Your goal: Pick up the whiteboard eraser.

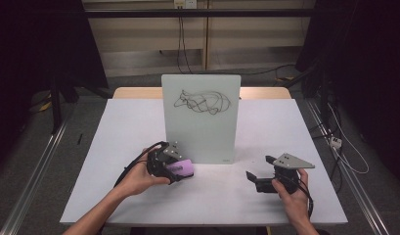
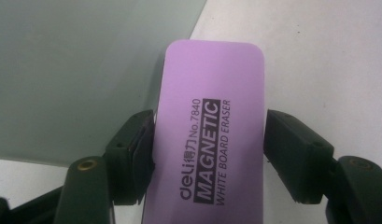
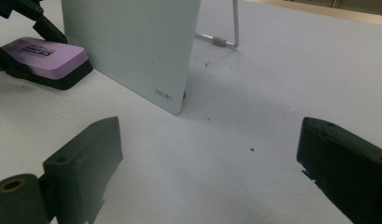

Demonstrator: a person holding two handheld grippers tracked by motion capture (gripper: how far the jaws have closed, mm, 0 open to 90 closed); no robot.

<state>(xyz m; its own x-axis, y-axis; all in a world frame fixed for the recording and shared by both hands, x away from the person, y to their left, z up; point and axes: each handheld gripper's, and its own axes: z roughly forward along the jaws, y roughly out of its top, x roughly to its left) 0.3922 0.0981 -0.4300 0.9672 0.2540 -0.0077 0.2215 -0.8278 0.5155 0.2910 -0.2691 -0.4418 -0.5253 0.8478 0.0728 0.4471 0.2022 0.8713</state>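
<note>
Now we are gripping the eraser at the foot of the whiteboard.

We are holding the purple eraser (image 2: 209, 135) by its long sides in the left gripper (image 1: 175, 165), both pads pressing on its hard plastic shell; it is lying on the table (image 1: 139, 122) just beside the upright whiteboard (image 1: 201, 132) with its black scribble (image 1: 202, 102). We are judging it light and stiff, smooth on top, soft felt beneath, so the side edges are giving the surest hold. The right gripper (image 1: 258, 172) is resting with jaws wide apart, holding nothing.
</note>
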